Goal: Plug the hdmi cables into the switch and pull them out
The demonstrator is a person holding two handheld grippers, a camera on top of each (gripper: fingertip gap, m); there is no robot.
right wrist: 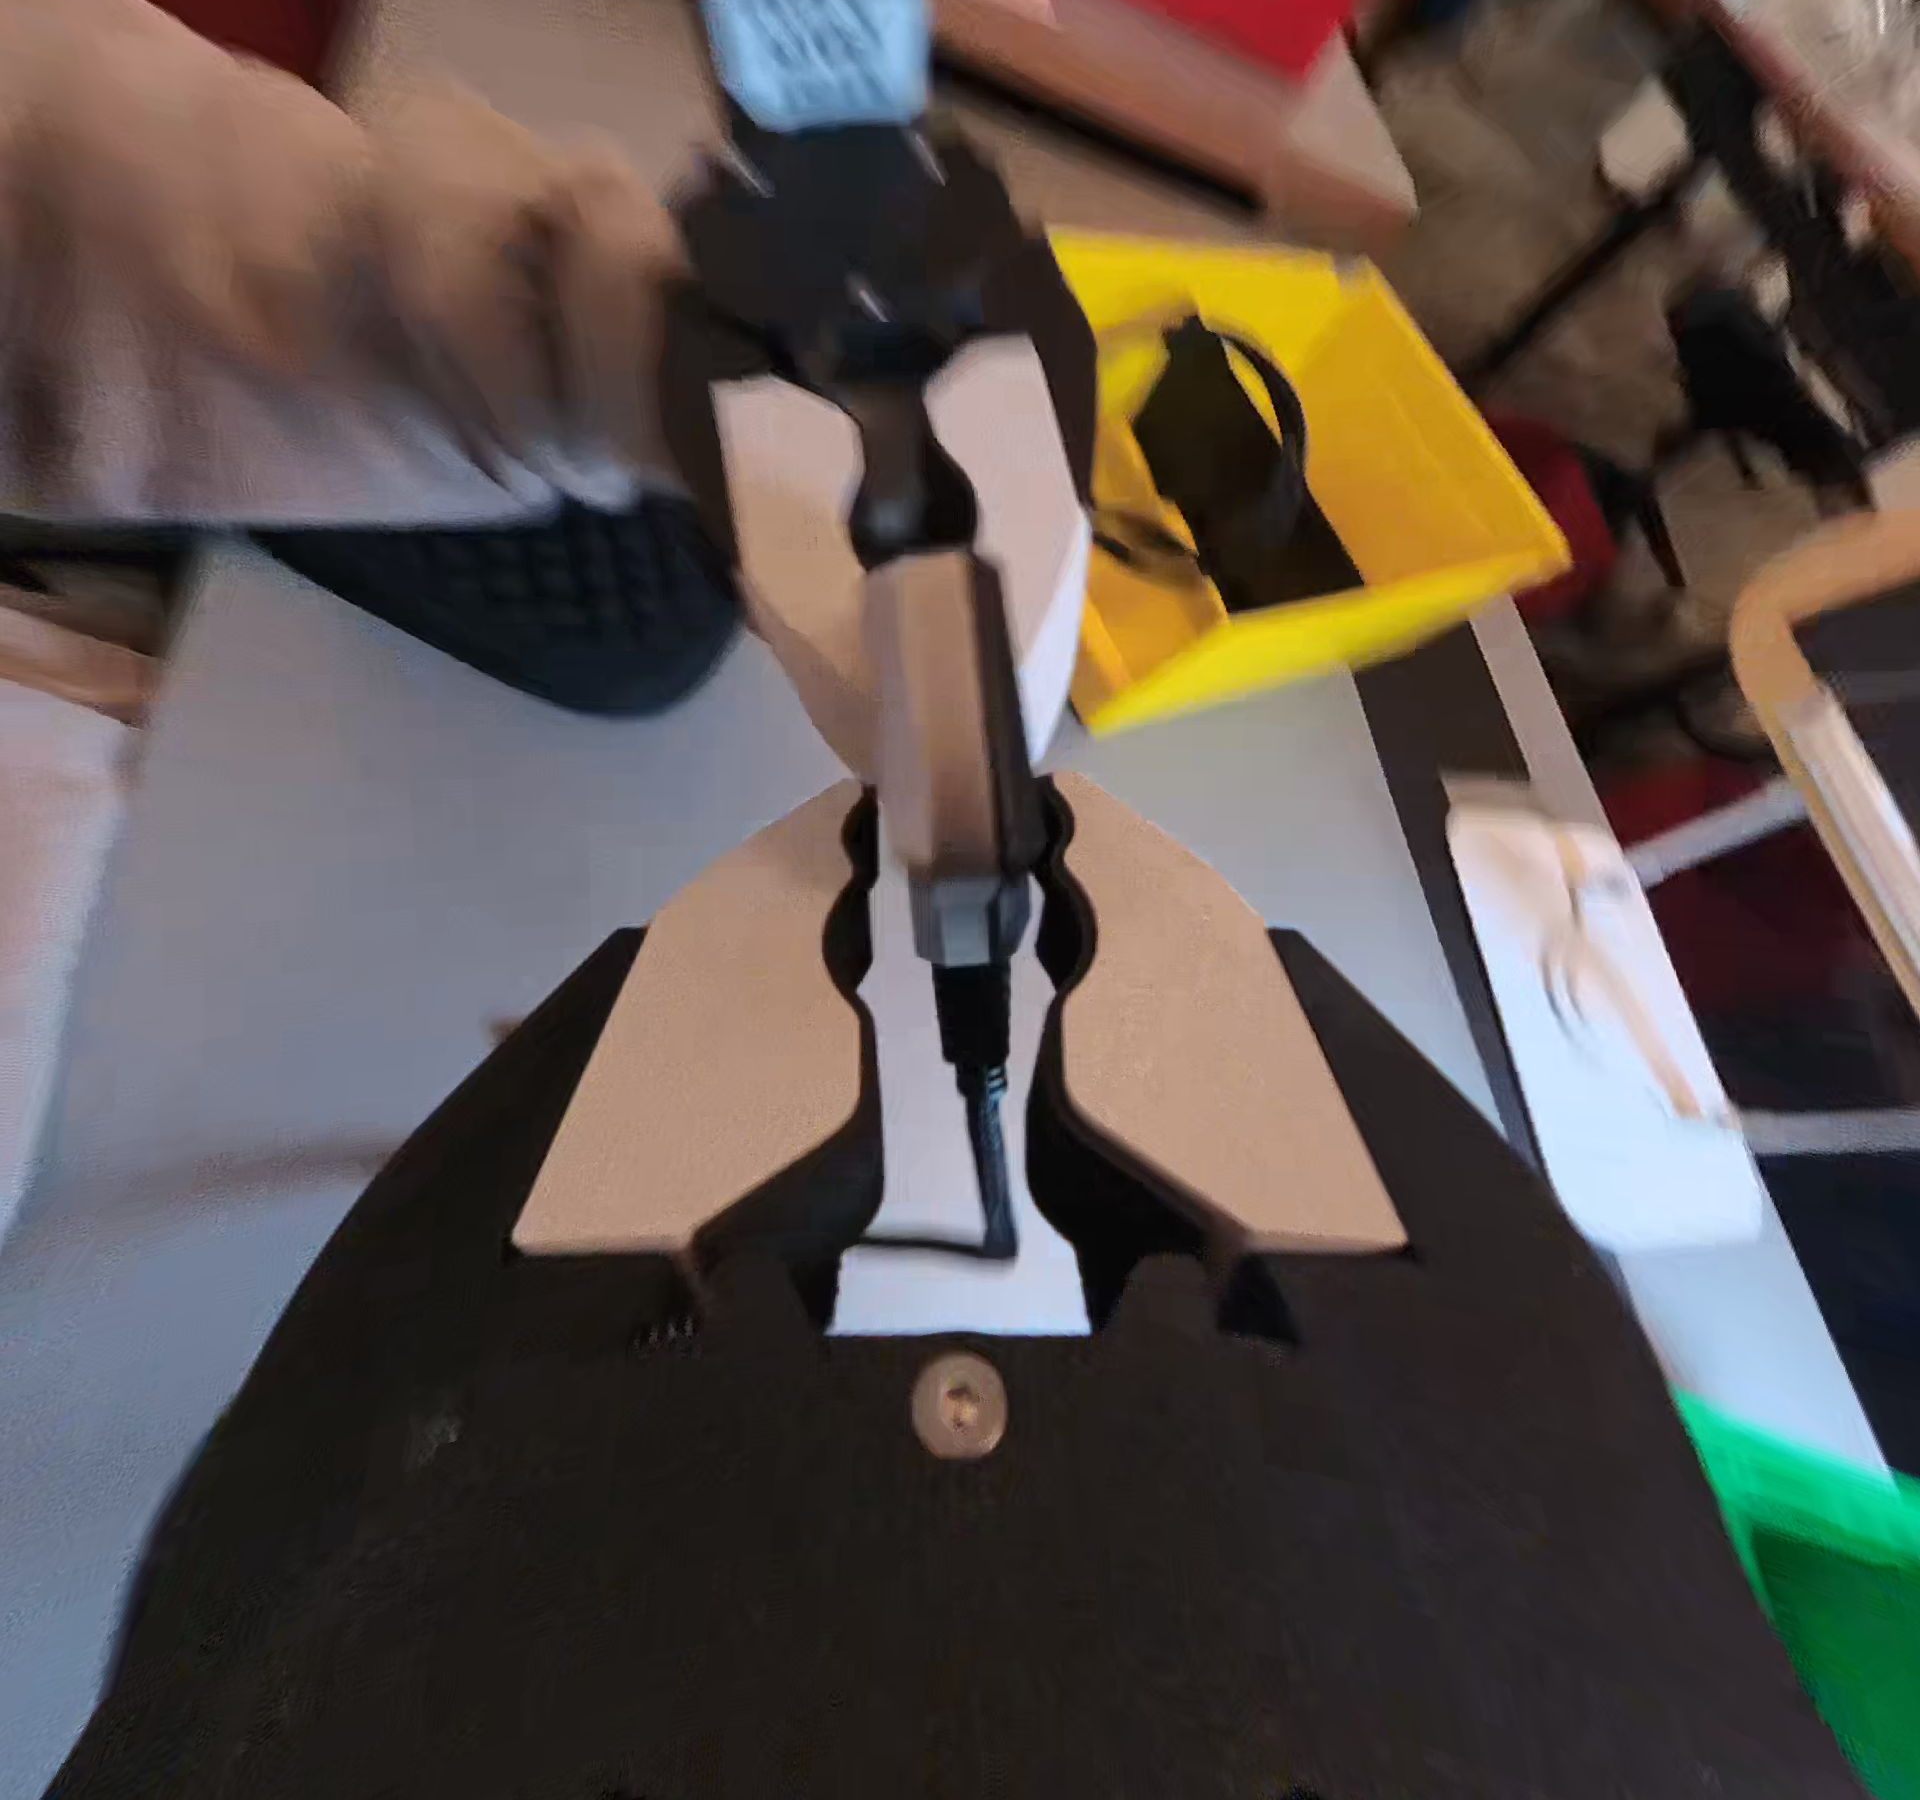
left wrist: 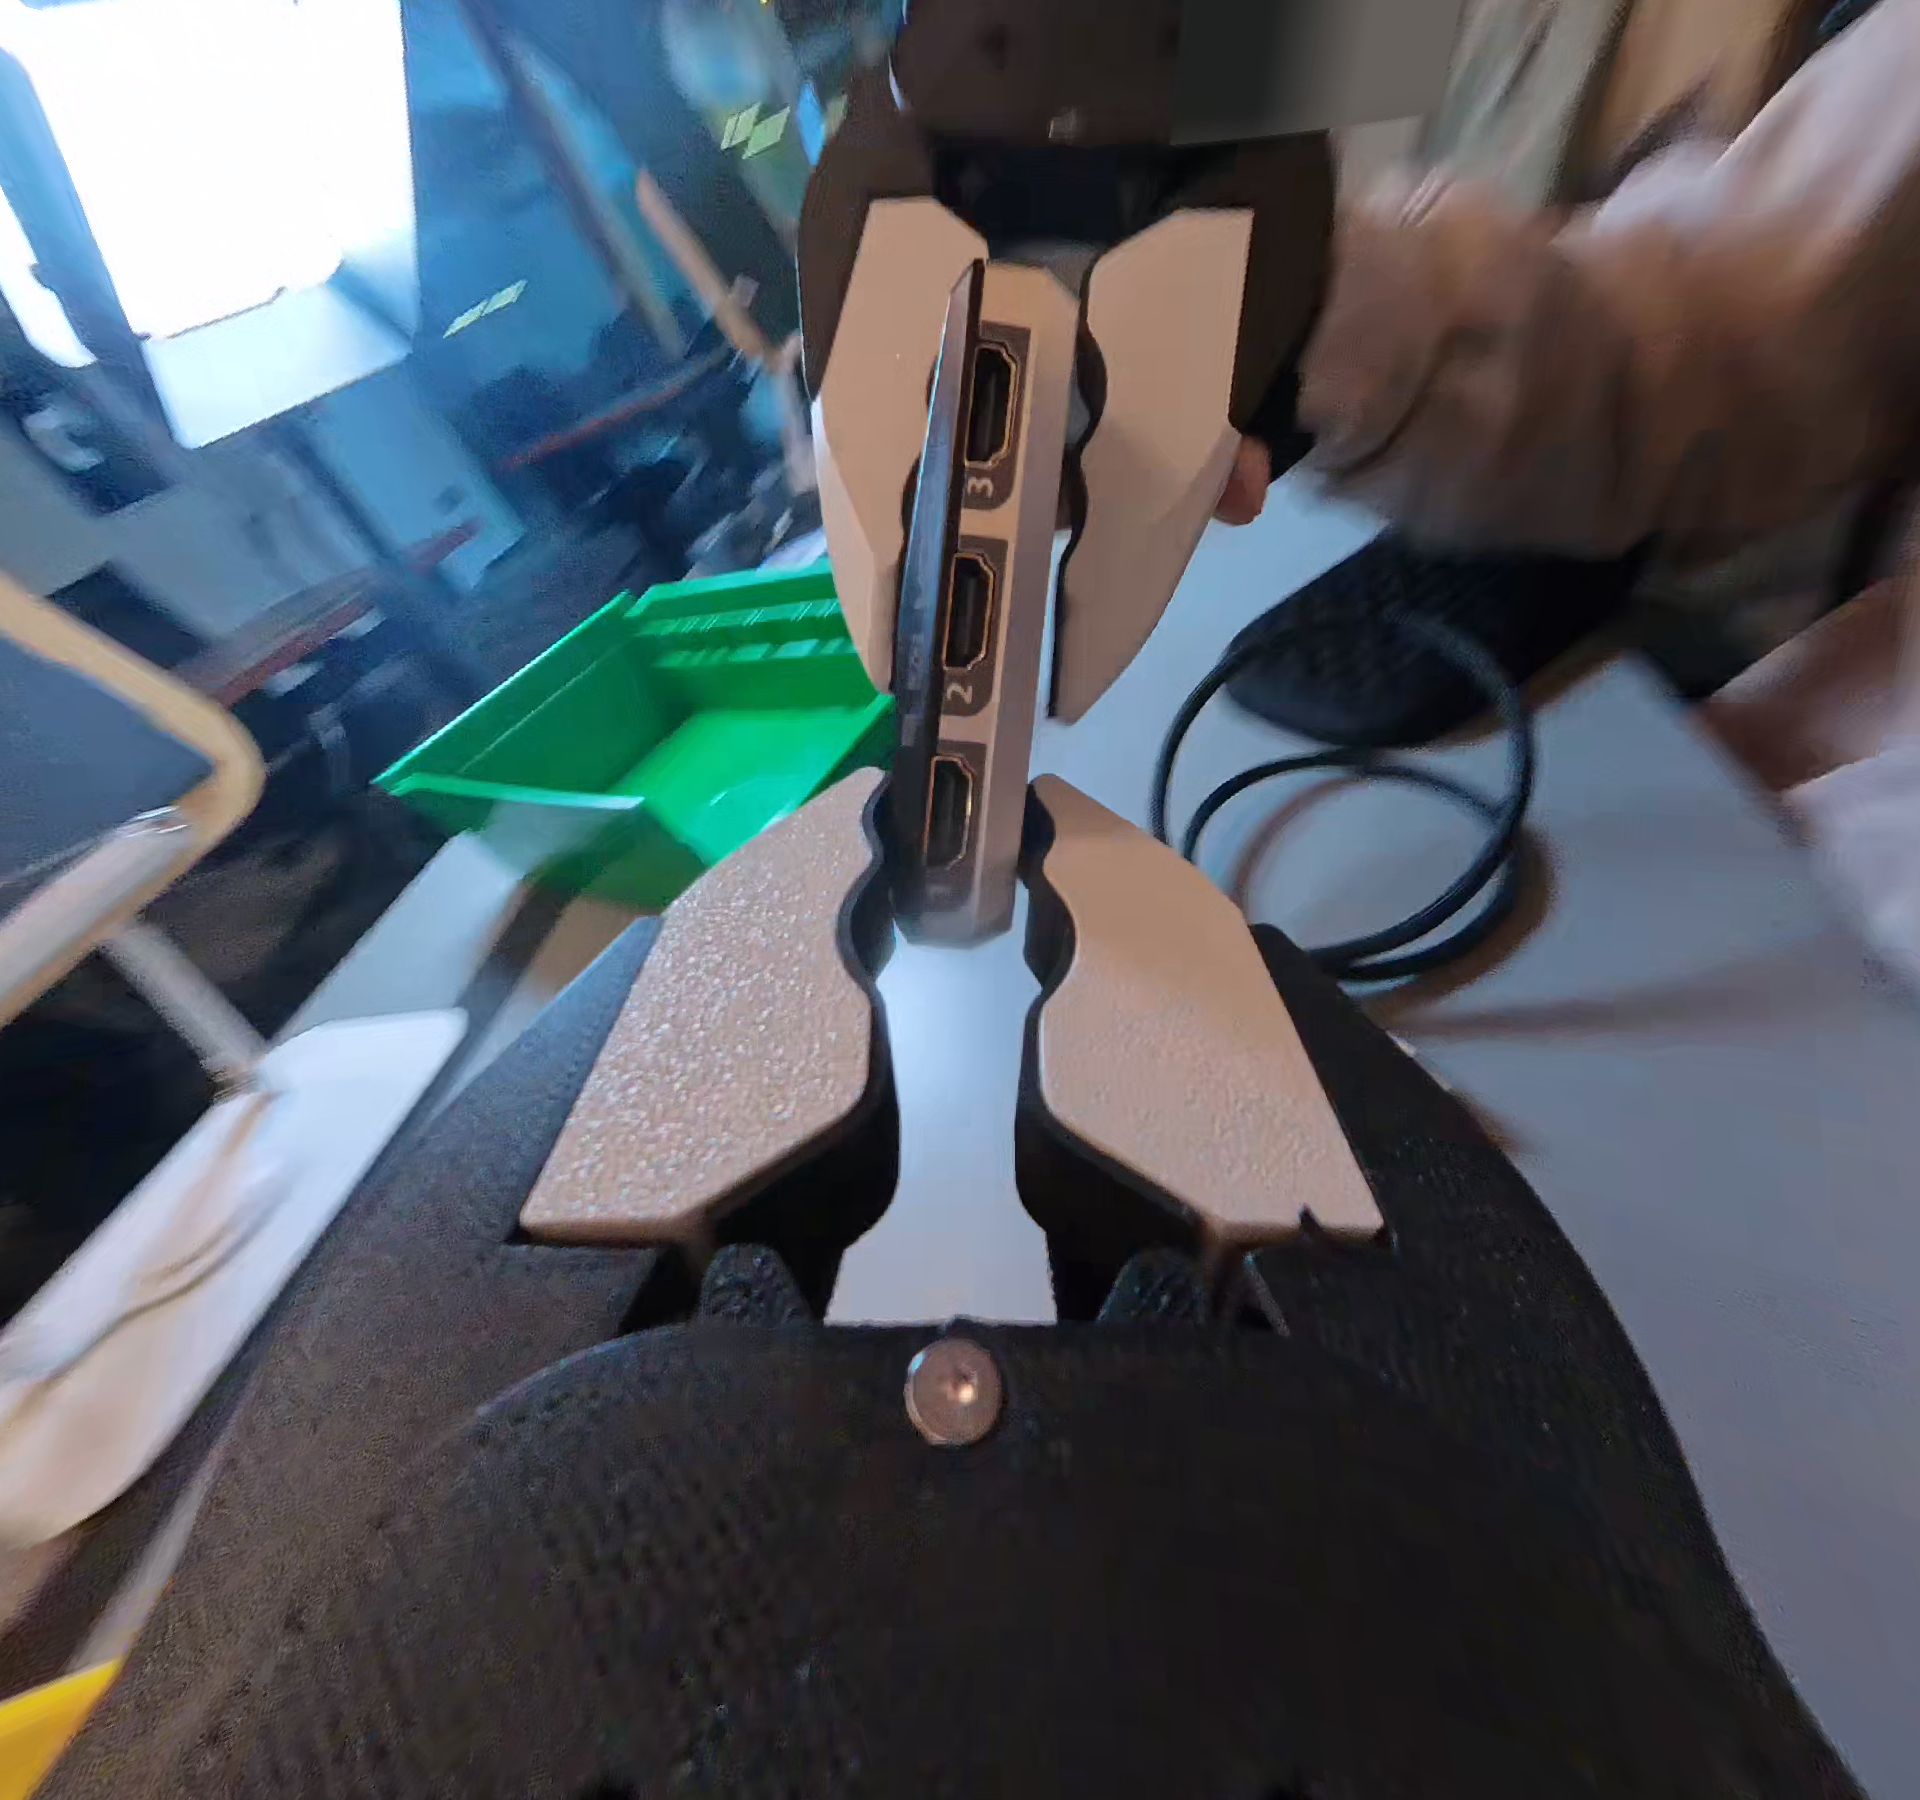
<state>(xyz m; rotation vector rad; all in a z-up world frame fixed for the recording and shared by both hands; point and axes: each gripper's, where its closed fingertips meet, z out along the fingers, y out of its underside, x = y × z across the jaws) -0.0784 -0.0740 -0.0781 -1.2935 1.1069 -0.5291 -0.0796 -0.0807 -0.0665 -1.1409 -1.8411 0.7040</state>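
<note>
Clamping the rigid HDMI switch [left wrist: 961,607] end-on, both claws, left gripper [left wrist: 956,857] and right gripper [right wrist: 951,846], pinch its slick edges (ports at twelve o'clock).

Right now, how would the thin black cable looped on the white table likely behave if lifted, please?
The thin black cable is probably floppy: it lies in loose loops. Likely light, sliding easily over the smooth white table.

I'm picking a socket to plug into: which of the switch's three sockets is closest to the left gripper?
The lowest socket in the left wrist view, right at the left gripper's tips; the other two lie farther up the switch.
</note>
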